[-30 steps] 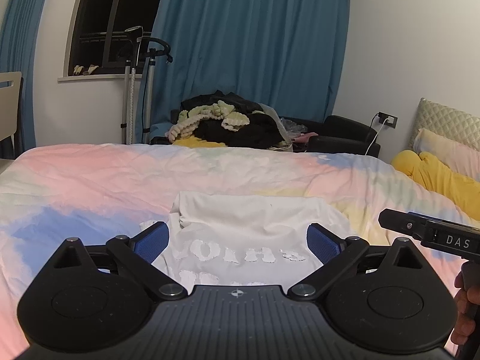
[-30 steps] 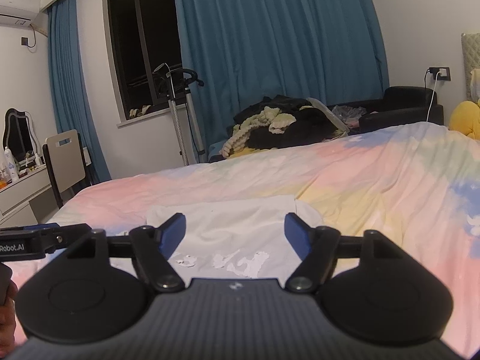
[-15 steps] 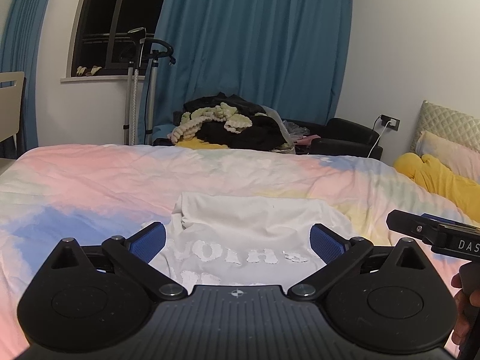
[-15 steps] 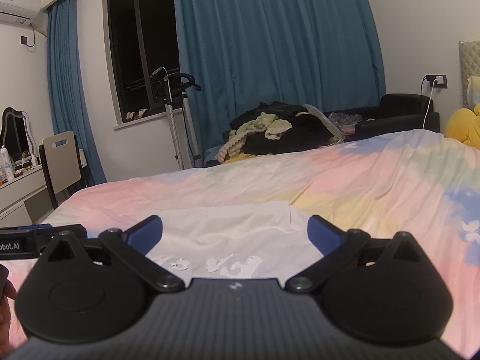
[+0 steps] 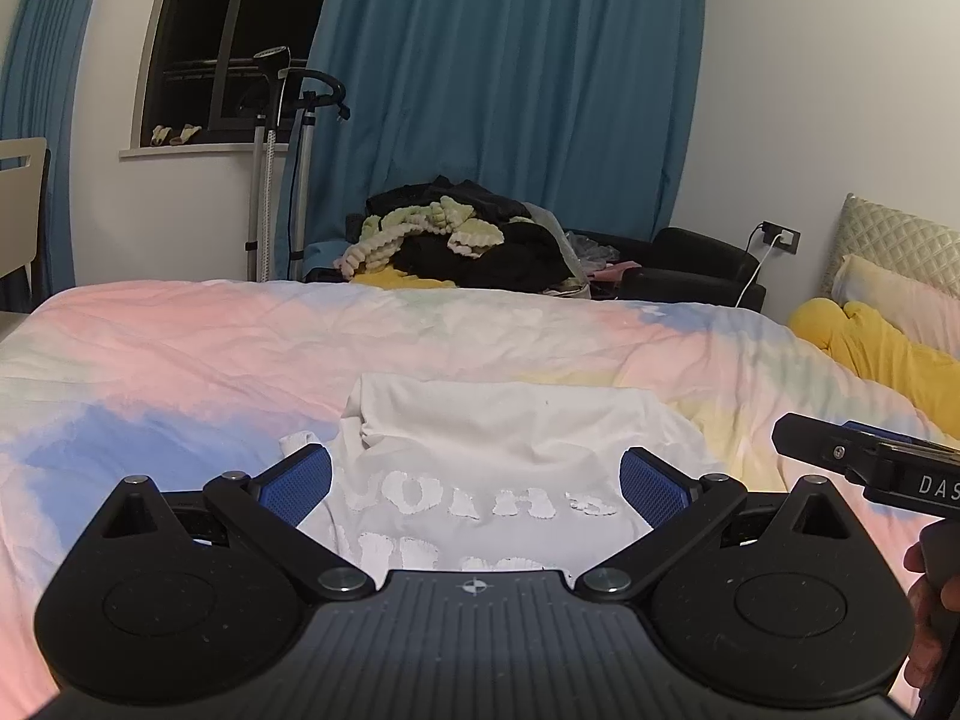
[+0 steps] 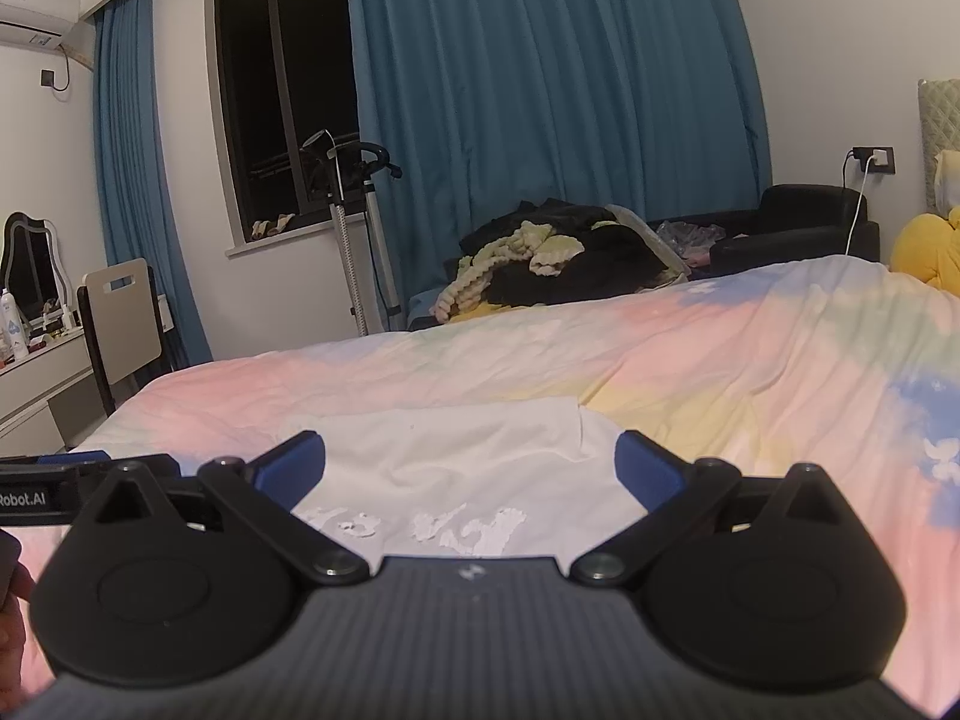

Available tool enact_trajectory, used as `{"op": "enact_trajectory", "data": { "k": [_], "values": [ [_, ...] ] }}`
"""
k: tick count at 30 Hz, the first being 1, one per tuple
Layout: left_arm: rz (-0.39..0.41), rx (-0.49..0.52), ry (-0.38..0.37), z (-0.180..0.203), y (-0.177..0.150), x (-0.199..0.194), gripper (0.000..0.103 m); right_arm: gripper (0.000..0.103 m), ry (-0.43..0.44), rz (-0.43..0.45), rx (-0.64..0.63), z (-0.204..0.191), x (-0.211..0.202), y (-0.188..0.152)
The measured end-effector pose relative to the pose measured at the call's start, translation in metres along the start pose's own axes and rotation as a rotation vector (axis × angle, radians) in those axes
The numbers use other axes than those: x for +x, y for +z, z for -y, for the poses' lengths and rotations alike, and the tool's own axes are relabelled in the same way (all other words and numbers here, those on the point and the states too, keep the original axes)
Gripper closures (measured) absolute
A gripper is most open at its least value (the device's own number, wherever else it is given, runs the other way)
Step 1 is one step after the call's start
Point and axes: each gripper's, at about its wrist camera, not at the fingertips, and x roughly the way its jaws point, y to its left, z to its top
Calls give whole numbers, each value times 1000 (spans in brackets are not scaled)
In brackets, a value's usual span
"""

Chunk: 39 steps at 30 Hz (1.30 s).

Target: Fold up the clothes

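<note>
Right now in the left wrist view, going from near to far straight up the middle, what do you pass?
left gripper → white T-shirt → pastel duvet → clothes pile → blue curtain

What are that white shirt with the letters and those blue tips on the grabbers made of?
The white shirt looks like soft matte knit, probably cotton: it creases and lies limp on the bedspread. Its lettering seems a cracked, flaking print. The blue pads on the left gripper look like textured rubber or soft plastic, showing a fine dotted grain; I can't tell which.
</note>
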Motion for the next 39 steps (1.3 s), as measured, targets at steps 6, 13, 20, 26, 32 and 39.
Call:
{"op": "enact_trajectory", "data": {
  "k": [6,13,20,26,32,39],
  "values": [
    [-18,-8,-12,0,-1,2,0,0,6,-12,11,-4,-2,-2],
    [-131,-159,-126,-14,-6,14,0,0,71,-80,160,3,5,-8],
    [-312,-545,-263,-56,-29,44,0,0,251,-233,566,19,21,-34],
    [-420,-938,-309,-97,-67,79,0,0,273,-390,976,40,50,-84],
    [-397,-1059,-298,-114,-74,109,2,0,216,-362,1154,57,80,-98],
    [-355,-1012,-307,-119,-65,130,6,25,177,-265,1185,76,112,-86]
  ]
}}
